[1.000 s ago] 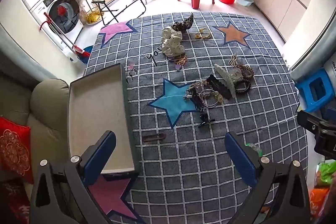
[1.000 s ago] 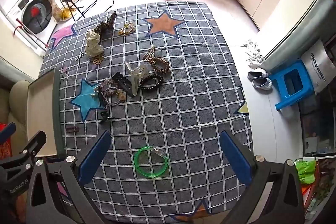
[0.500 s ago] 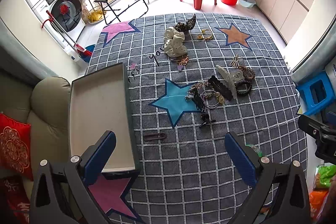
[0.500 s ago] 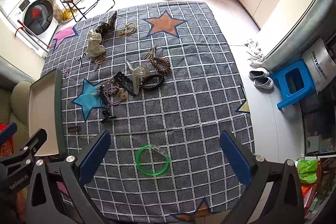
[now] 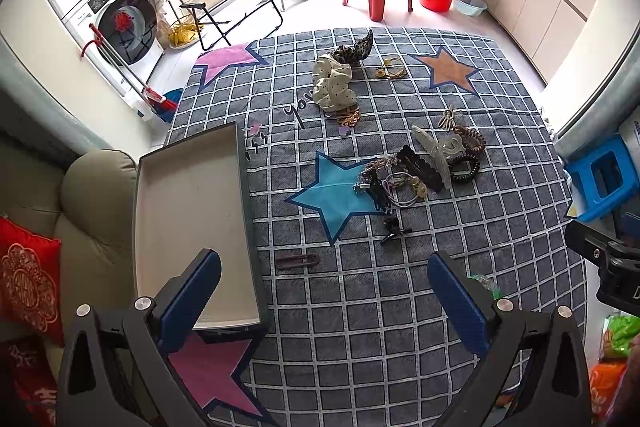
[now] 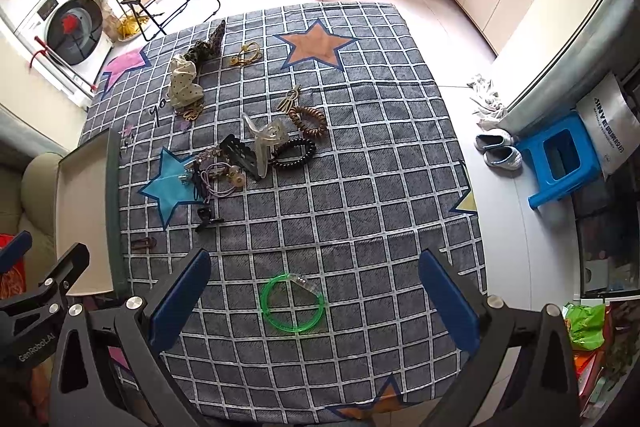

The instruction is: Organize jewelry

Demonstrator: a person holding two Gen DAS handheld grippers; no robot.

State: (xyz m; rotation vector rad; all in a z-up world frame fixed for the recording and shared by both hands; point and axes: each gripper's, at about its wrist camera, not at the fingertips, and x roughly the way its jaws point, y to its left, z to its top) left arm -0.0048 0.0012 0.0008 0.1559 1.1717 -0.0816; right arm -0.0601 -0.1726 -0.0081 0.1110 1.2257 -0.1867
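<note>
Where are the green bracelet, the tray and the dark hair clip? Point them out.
green bracelet (image 6: 293,301), right wrist view, its near rim.
tray (image 5: 192,211), left wrist view, bare floor.
dark hair clip (image 5: 298,261), left wrist view, its middle.

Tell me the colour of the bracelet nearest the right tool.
Bright translucent green bracelet, clearest in the right wrist view.

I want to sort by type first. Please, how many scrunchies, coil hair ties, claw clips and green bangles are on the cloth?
Scrunchies: 2, cream dotted scrunchie, leopard scrunchie
Coil hair ties: 2, brown coil, black coil
Claw clips: 1, clear claw clip
Green bangles: 1, green bangle
Total: 6
</note>
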